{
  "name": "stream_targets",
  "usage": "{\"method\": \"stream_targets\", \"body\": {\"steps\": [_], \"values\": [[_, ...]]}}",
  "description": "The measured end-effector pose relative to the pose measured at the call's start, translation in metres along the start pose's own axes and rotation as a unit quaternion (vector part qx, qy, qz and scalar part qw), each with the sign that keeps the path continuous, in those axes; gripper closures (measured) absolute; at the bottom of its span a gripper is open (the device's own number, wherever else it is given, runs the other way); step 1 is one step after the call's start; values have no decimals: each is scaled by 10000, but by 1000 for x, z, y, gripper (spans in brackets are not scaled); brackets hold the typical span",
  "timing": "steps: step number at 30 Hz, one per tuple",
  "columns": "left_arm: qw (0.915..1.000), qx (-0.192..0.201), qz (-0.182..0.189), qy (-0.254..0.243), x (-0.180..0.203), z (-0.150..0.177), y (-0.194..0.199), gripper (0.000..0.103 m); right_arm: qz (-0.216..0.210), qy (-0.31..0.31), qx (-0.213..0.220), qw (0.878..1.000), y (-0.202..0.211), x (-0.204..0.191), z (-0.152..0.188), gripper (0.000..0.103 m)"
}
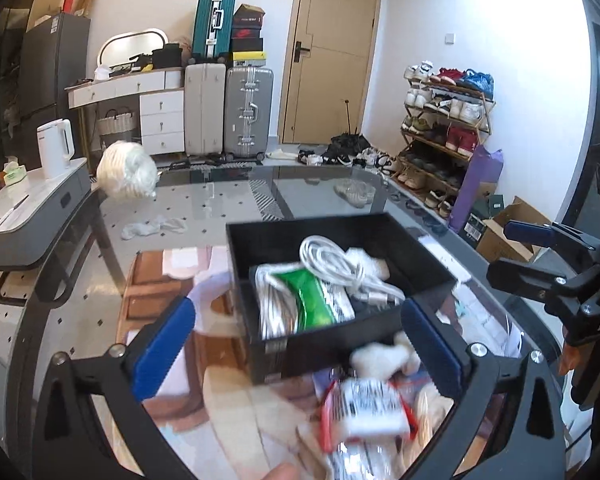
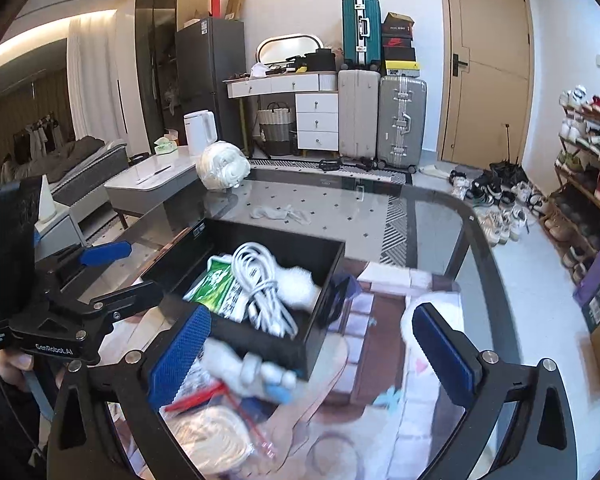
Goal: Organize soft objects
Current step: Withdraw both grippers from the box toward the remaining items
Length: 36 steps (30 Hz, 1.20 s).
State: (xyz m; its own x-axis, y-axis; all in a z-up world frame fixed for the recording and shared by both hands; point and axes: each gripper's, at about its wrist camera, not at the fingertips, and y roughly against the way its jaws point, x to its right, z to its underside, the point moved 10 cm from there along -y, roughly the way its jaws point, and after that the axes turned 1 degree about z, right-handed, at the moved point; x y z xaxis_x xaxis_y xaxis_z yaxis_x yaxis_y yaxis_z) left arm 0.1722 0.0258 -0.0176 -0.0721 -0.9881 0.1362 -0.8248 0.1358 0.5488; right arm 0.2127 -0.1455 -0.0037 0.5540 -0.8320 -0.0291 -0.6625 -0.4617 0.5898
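Note:
A black box (image 1: 400, 236) (image 2: 324, 332) stands on the glass table and holds a white cable coil (image 1: 336, 264) (image 2: 256, 276), a green packet (image 1: 312, 300) (image 2: 216, 284) and a white fluffy piece (image 2: 296, 284). In front of it lie a small white plush toy (image 1: 380, 356) (image 2: 244, 368) and a red-edged clear packet (image 1: 364, 404) (image 2: 208, 428). My left gripper (image 1: 296, 348) is open, its fingers either side of the box's near wall. My right gripper (image 2: 304, 360) is open just above the plush toy and box corner. Both are empty.
A white wrapped bundle (image 1: 126, 172) (image 2: 222, 170) sits at the table's far left corner, and a white sock (image 1: 152, 228) (image 2: 280, 212) lies mid-table. The glass table edge (image 2: 488, 248) curves on the right. A grey side table with a kettle (image 1: 56, 148) stands left; a shoe rack (image 1: 444, 120) stands right.

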Motion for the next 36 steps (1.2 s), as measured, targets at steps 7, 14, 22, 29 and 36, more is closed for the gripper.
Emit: {"method": "stream_targets", "body": {"steps": [7,14,22,29,36], "values": [[9999,-68,-51,123,-1,23,16,0,-118,-76,-104,9998,13,-17,32,0],[9997,9,-243,-21,0,38,31,0,-226,12,-311,9993,15,-35,61,0],[9998,44,-208,7,3,54,36,0,-555,36,-636,9964,14,-61,93,0],[9998,-170,-44,-90,6,66,32,0,-508,130,-868,9948,4,-75,117,0],[9997,-200,45,128,-2,71,33,0,-569,-230,-1076,9923,-9,-80,123,0]]}}
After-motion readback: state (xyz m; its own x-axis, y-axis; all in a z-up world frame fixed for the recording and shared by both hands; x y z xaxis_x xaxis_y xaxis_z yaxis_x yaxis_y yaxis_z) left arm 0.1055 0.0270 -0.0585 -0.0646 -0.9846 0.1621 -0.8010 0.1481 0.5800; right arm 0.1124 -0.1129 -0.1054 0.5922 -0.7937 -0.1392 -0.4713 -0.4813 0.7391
